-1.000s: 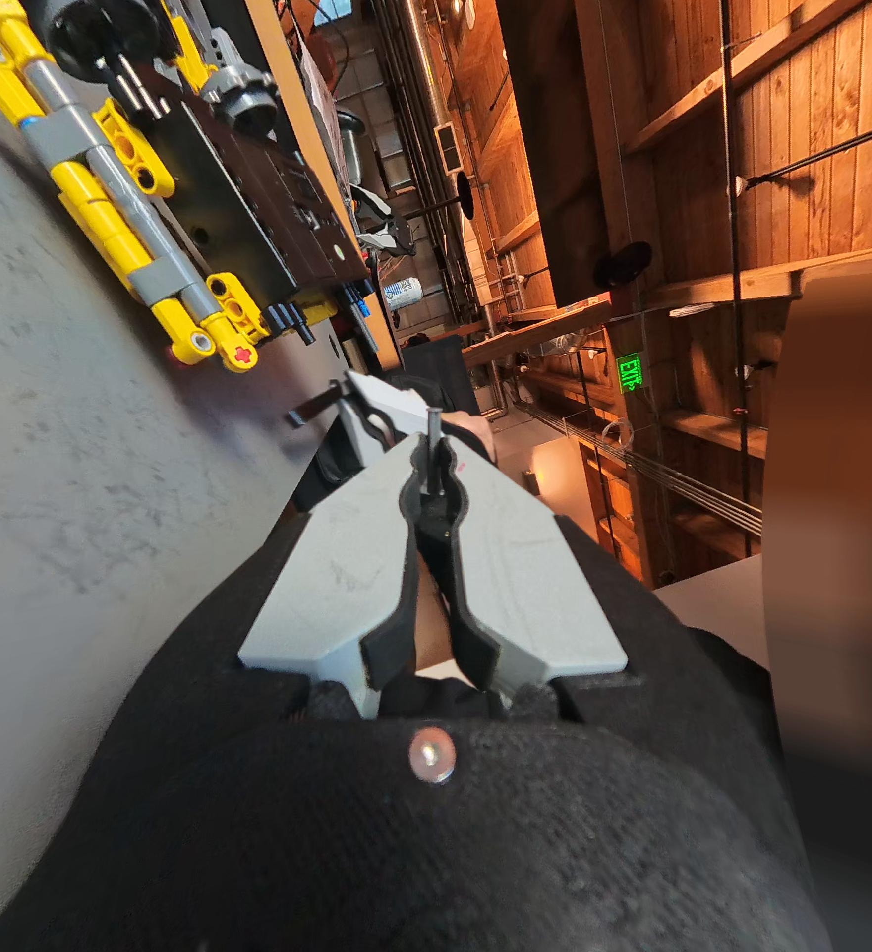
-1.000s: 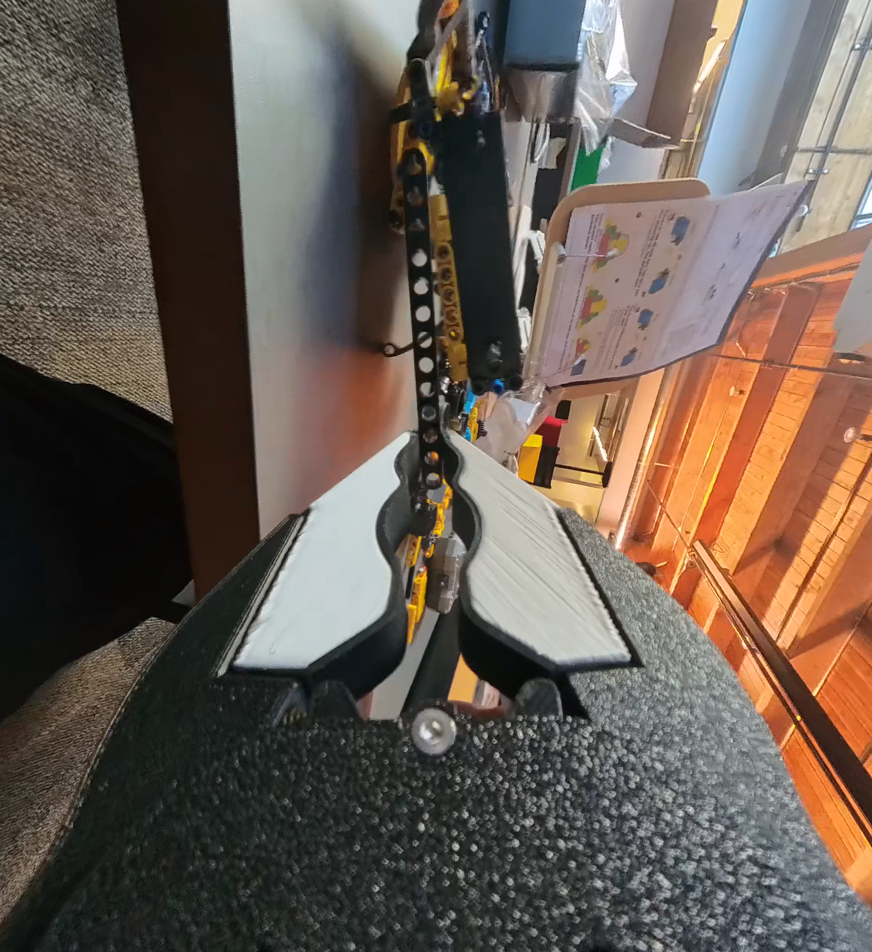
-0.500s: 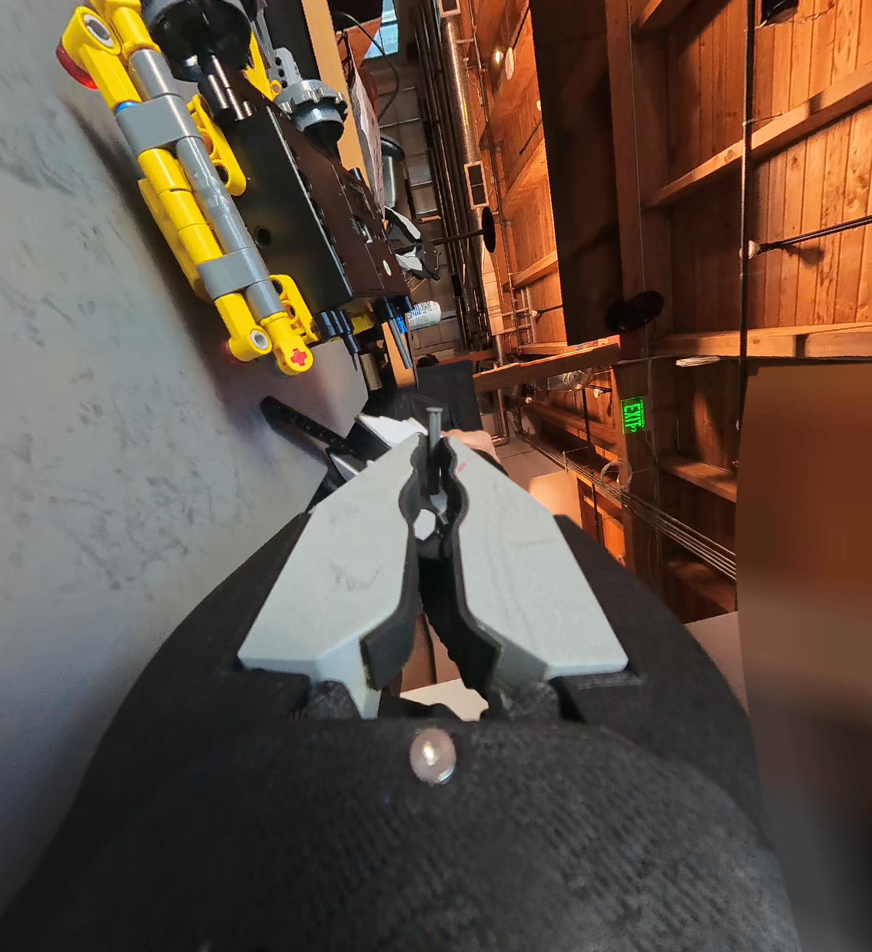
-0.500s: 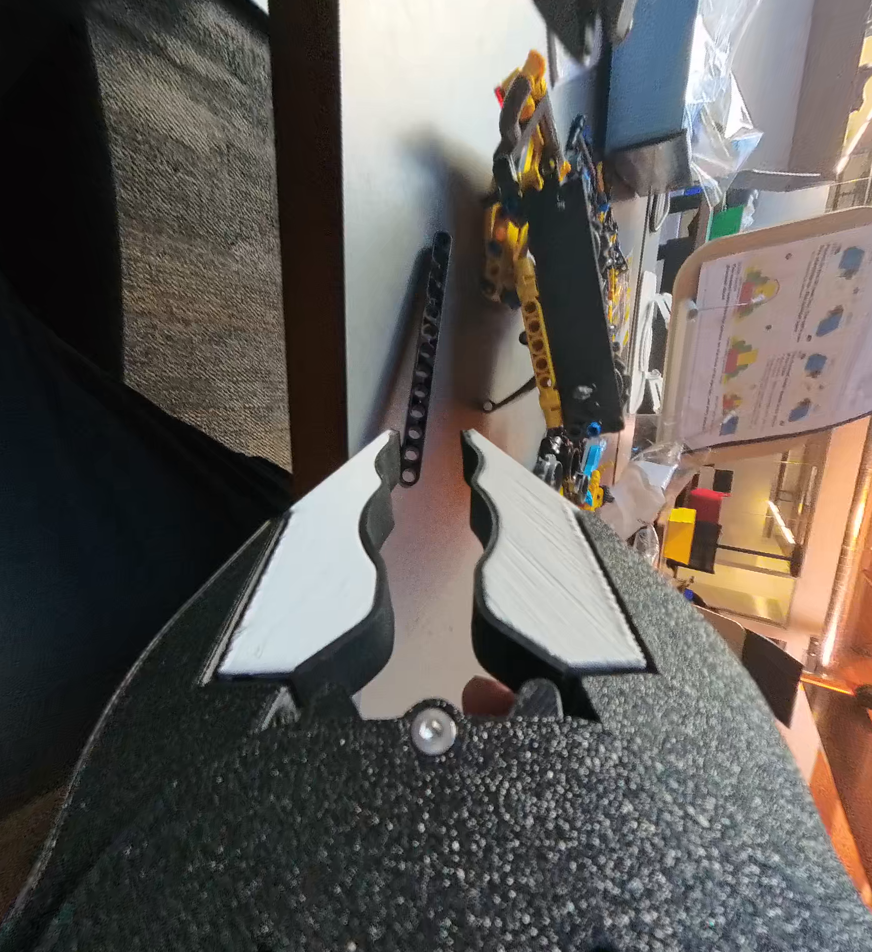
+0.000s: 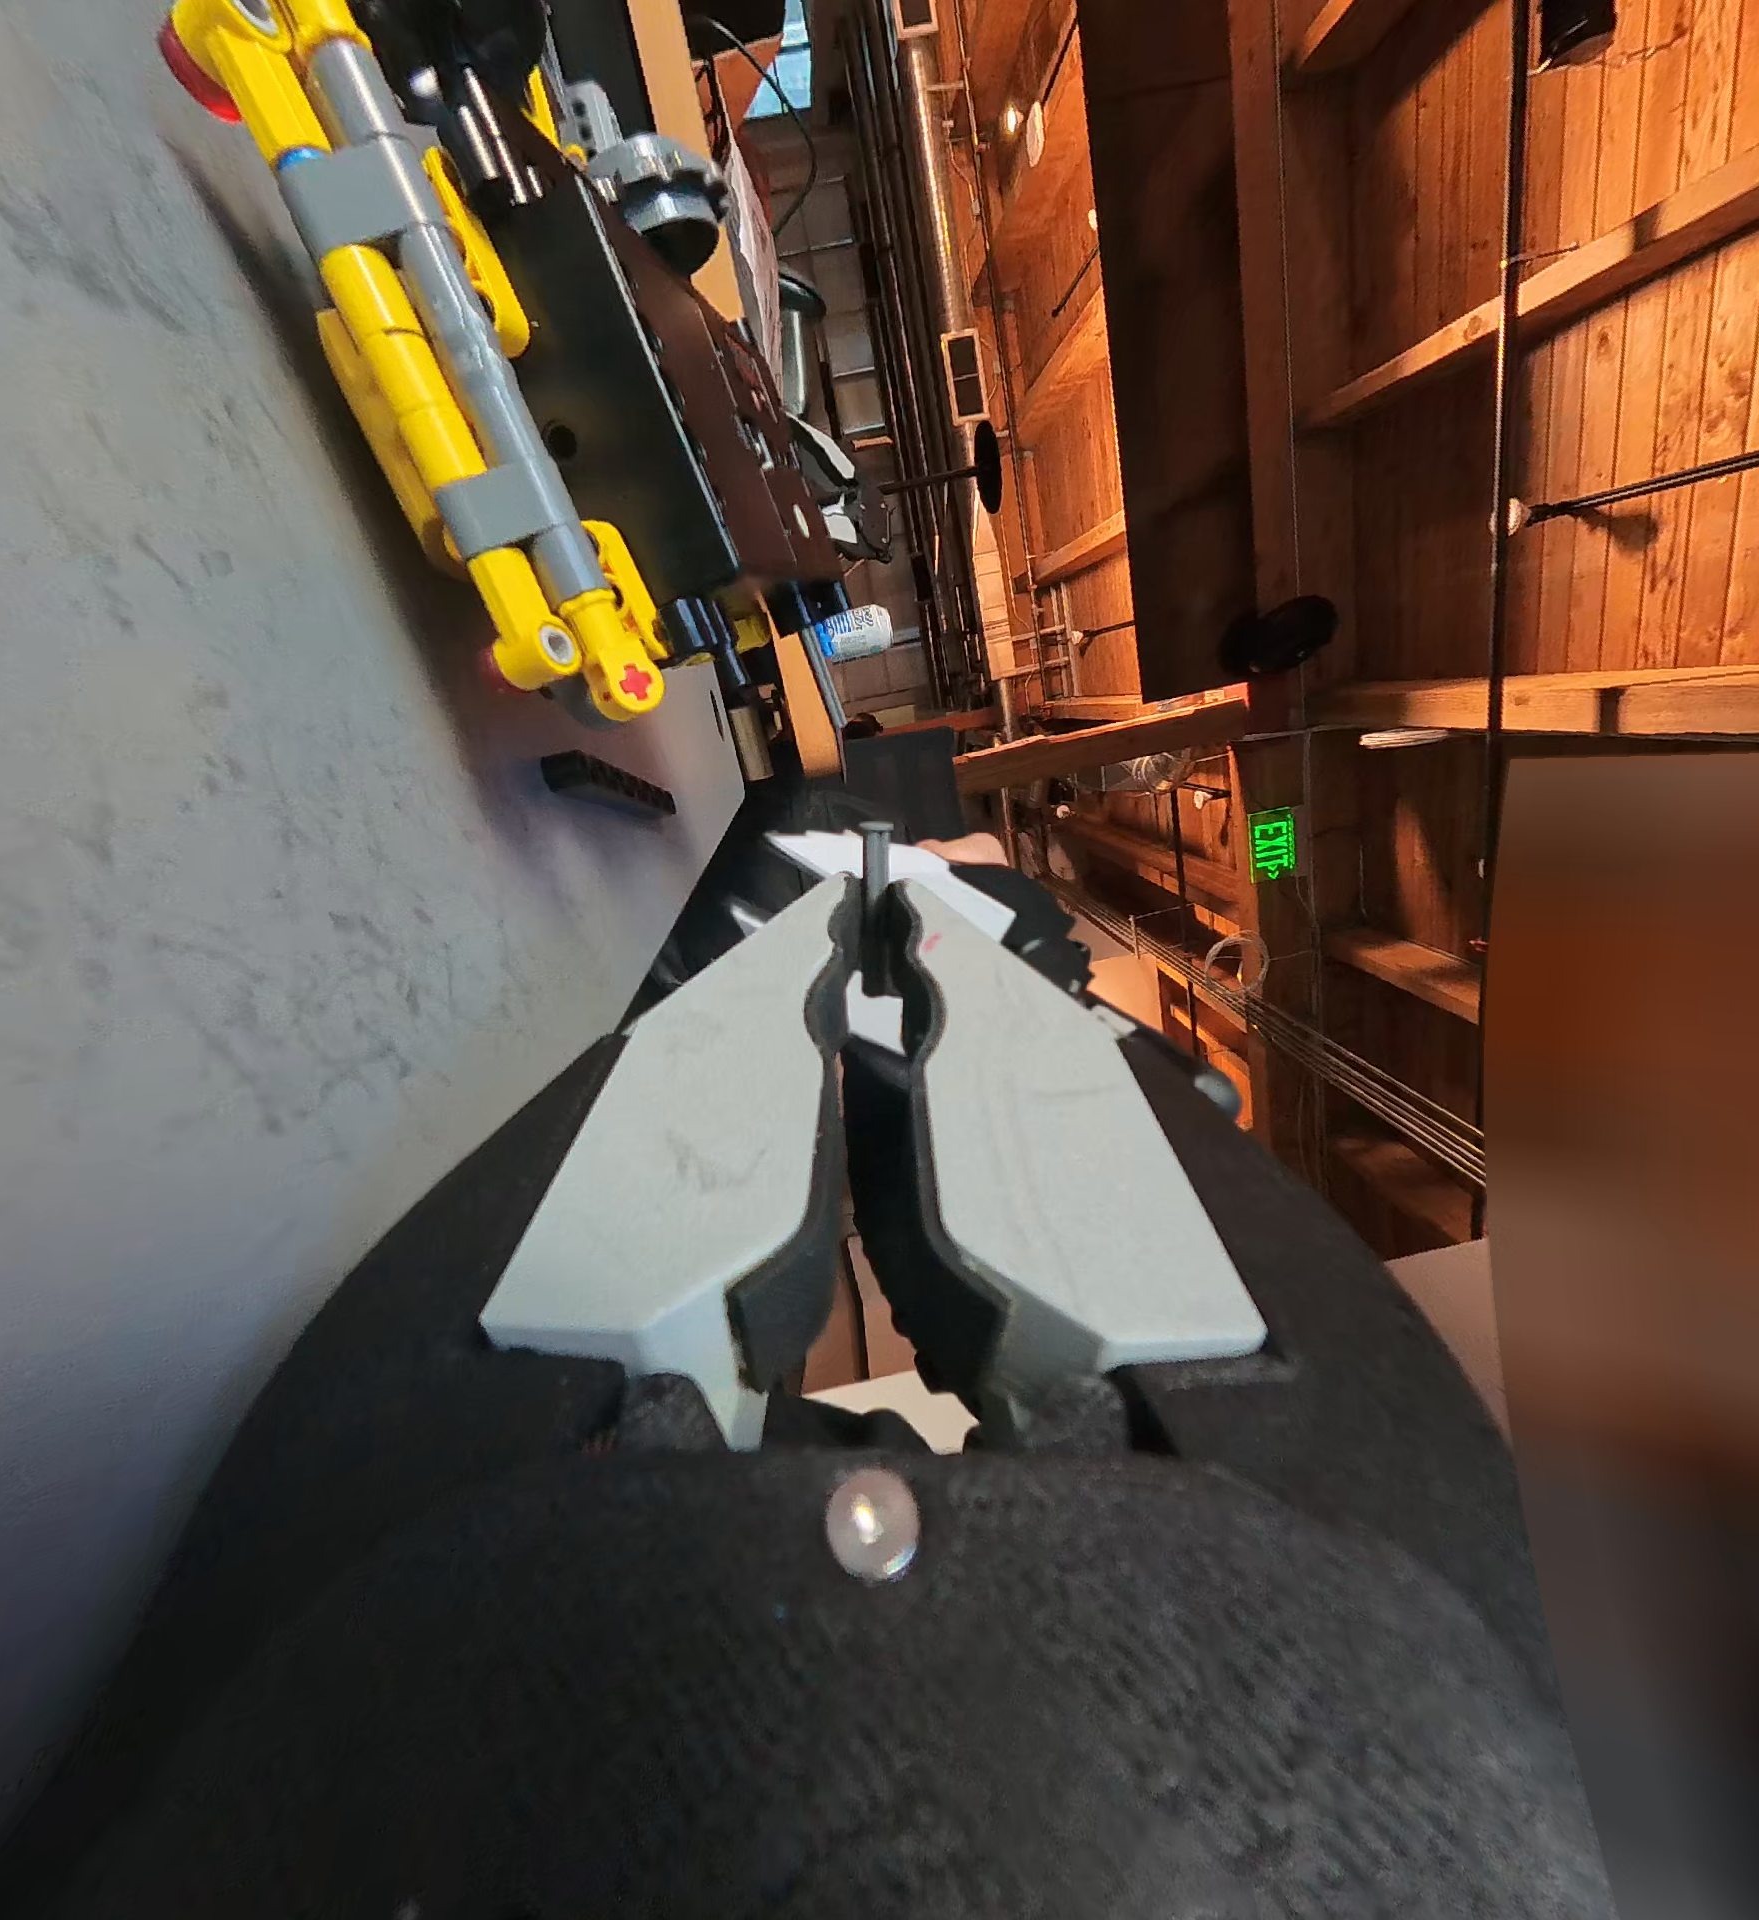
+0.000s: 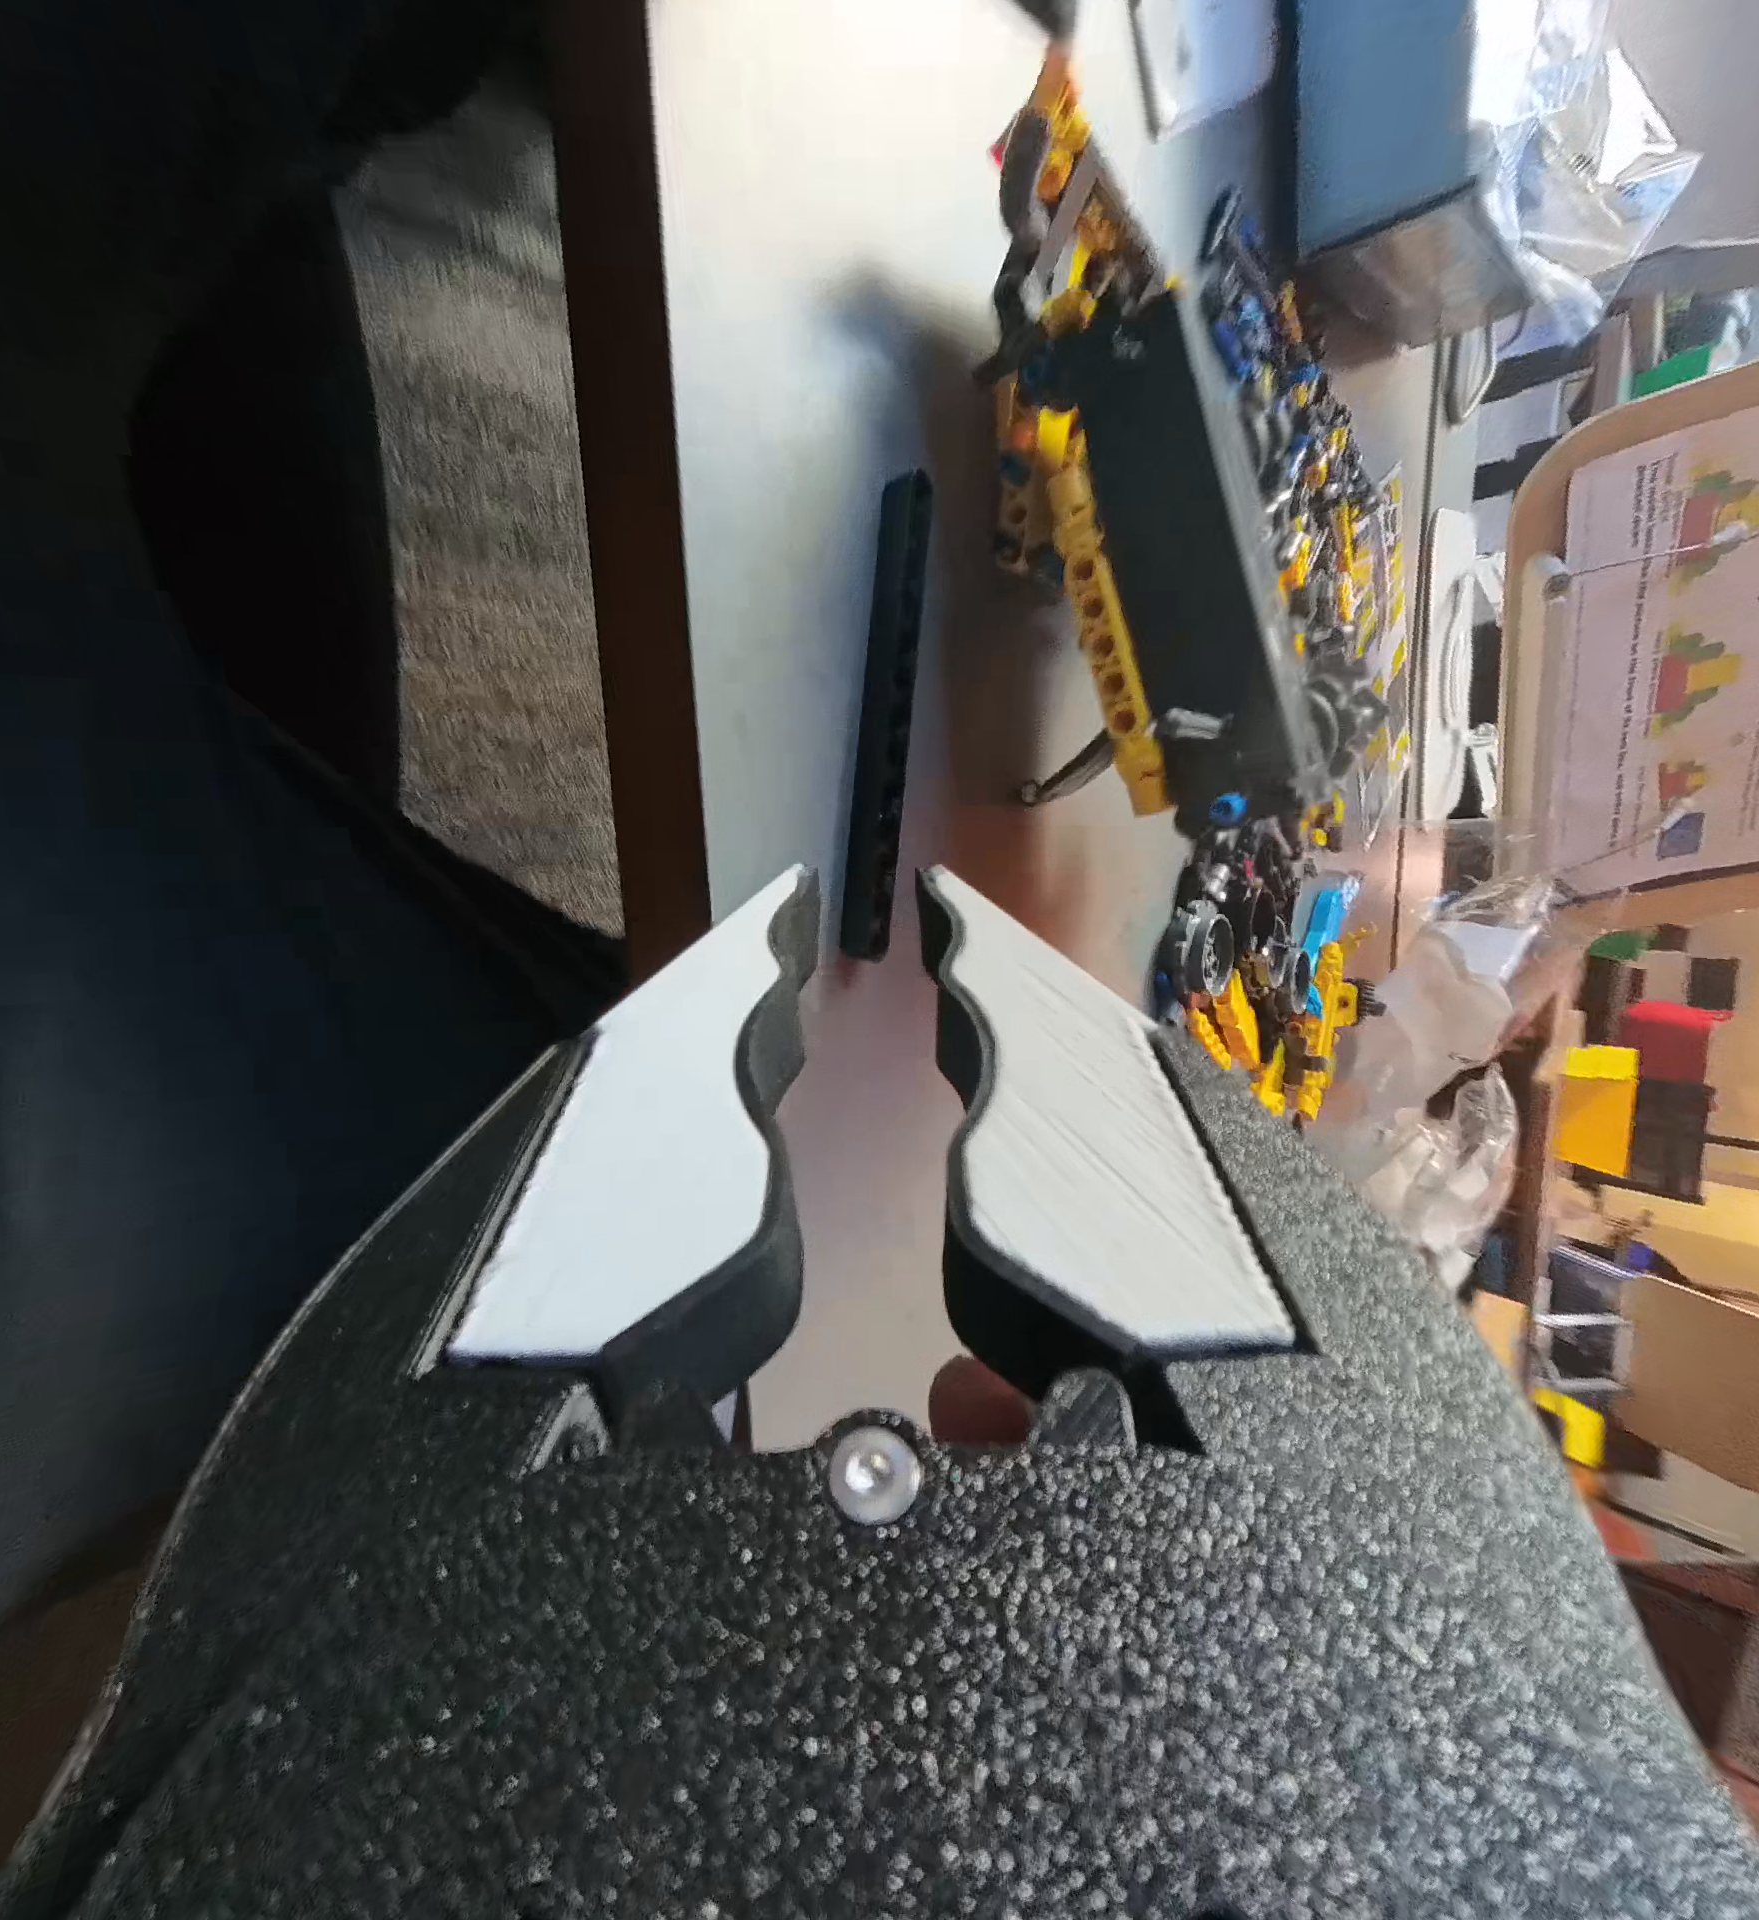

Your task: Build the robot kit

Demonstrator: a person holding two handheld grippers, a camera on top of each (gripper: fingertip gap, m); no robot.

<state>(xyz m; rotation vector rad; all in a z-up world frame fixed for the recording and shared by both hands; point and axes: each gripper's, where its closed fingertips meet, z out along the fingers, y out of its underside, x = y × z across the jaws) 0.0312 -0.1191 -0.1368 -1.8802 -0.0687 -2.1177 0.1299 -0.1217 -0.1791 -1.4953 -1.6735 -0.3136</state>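
Note:
My left gripper [image 5: 875, 896] is shut on a thin dark axle pin [image 5: 875, 883] that sticks out past the fingertips. It hovers off the table's near edge, apart from the yellow, grey and black brick model [image 5: 501, 416]. My right gripper [image 6: 867, 891] is open and empty. A long black holed beam [image 6: 887, 717] lies flat on the grey table [image 6: 802, 312] just beyond its fingertips; the same beam shows in the left wrist view [image 5: 607, 784]. The model [image 6: 1145, 540] lies to the right of the beam.
Loose small parts [image 6: 1259, 977] and clear plastic bags [image 6: 1446, 1029] lie at the right. A printed instruction sheet [image 6: 1706, 665] rests on a light tray. A blue-grey box [image 6: 1394, 135] stands beyond the model. The table's dark wooden edge [image 6: 636, 520] runs along the left. Some 12 centimetres of space lies between my two pairs of fingers.
My right gripper opened and let go of the black beam, which now lies on the table, then drew back from it. My left gripper stayed shut on the pin and shifted slightly.

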